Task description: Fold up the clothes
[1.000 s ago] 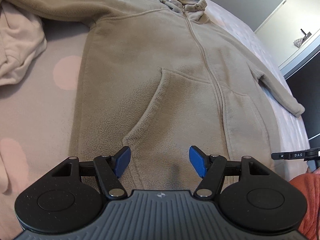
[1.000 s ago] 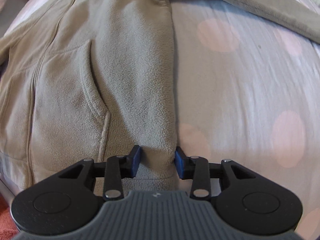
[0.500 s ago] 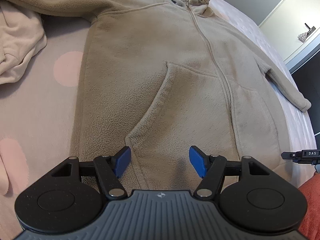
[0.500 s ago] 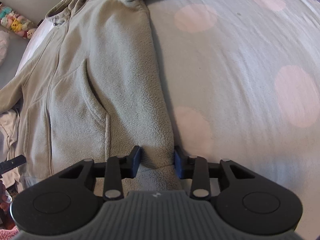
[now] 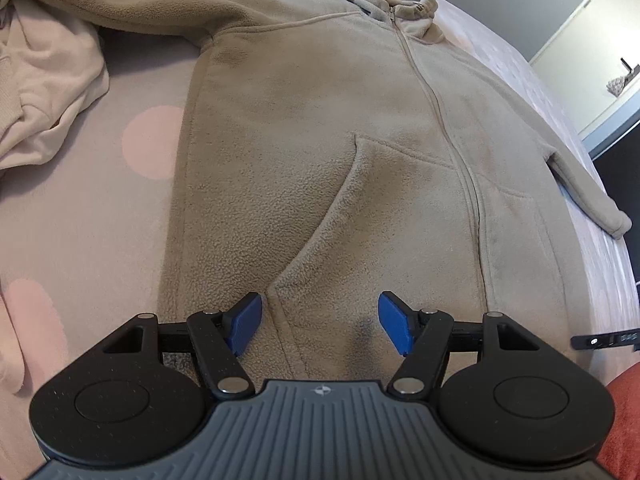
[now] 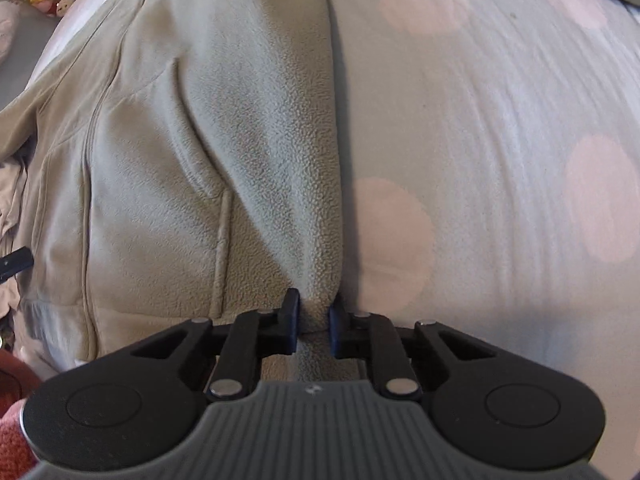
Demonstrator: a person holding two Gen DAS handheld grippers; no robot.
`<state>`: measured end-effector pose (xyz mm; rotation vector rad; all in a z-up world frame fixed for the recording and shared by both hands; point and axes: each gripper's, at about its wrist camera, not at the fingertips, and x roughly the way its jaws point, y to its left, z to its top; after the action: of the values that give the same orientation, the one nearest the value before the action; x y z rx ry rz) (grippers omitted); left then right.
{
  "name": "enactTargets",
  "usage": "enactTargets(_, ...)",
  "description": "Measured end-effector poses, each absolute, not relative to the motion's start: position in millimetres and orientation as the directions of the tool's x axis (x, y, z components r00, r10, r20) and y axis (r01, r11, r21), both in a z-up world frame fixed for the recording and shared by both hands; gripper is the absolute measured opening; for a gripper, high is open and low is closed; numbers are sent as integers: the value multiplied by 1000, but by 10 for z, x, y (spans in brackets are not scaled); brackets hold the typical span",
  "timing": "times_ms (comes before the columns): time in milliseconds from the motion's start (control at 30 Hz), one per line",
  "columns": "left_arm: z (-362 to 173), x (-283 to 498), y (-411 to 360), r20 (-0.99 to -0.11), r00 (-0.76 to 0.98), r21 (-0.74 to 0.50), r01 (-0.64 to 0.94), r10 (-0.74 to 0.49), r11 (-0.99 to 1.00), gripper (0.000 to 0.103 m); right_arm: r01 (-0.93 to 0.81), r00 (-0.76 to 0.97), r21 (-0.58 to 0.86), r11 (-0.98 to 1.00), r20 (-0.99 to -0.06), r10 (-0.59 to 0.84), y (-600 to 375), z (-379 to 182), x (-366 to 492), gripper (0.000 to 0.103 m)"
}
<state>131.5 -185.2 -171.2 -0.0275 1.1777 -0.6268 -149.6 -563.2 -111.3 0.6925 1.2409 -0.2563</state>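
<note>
Right hand-held gripper has clamped the fleece hoodie hem; left one gapes.

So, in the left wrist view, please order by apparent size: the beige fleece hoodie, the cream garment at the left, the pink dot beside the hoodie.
1. Beige fleece hoodie, by far the largest.
2. Cream garment, though the frame cuts it off.
3. Pink dot, the smallest.
</note>
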Motion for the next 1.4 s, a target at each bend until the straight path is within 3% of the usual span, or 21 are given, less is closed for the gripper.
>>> enactTargets(200, -1541, 1317, -1700, -836, 274, -362, 378, -476, 852, 63, 524, 380, 381, 762, -905, 192, -5686, -1114, -1598, 24)
enactTargets(267, -1465, 1345, -1655, -844, 258, -365, 367, -470, 856, 63, 511, 403, 379, 771, -899, 175, -5702, -1072, -1623, 33)
enactTargets(567, -1557, 1604, -1489, -954, 139, -210, 323, -265, 923, 65, 562, 508, 252, 788, -857, -88, -5842, -640, -1711, 45)
enactTargets(667, -1724, 1603, -1513, -968, 63, -208, 332, -242, 920, 65, 572, 559, 308, 760, -825, -86, -5854, -527, -1499, 51)
enactTargets(833, -1886, 1547, -1541, -966, 18, -235, 366, -259, 900, 45, 527, 615, 381, 760, -788, -32, -5544, -366, -1162, 58)
enactTargets(900, -1822, 1519, -1549, -969, 38, -208, 412, -245, 887, 28, 502, 628, 391, 771, -778, -14, -5384, -332, -1046, 63)
enactTargets(967, -1814, 1507, -1552, -974, 37, -182, 444, -221, 877, 23, 478, 638, 392, 786, -770, -4, -5203, -339, -903, 66)
enactTargets(1200, -1849, 1534, -1544, -978, 28, -178, 423, -209, 889, 24, 474, 588, 235, 849, -802, -106, -4809, -464, -696, 68)
enactTargets(1400, -1358, 1402, -1554, -959, 119, -195, 381, -257, 904, 29, 484, 585, 244, 840, -805, -104, -4853, -526, -680, 70)
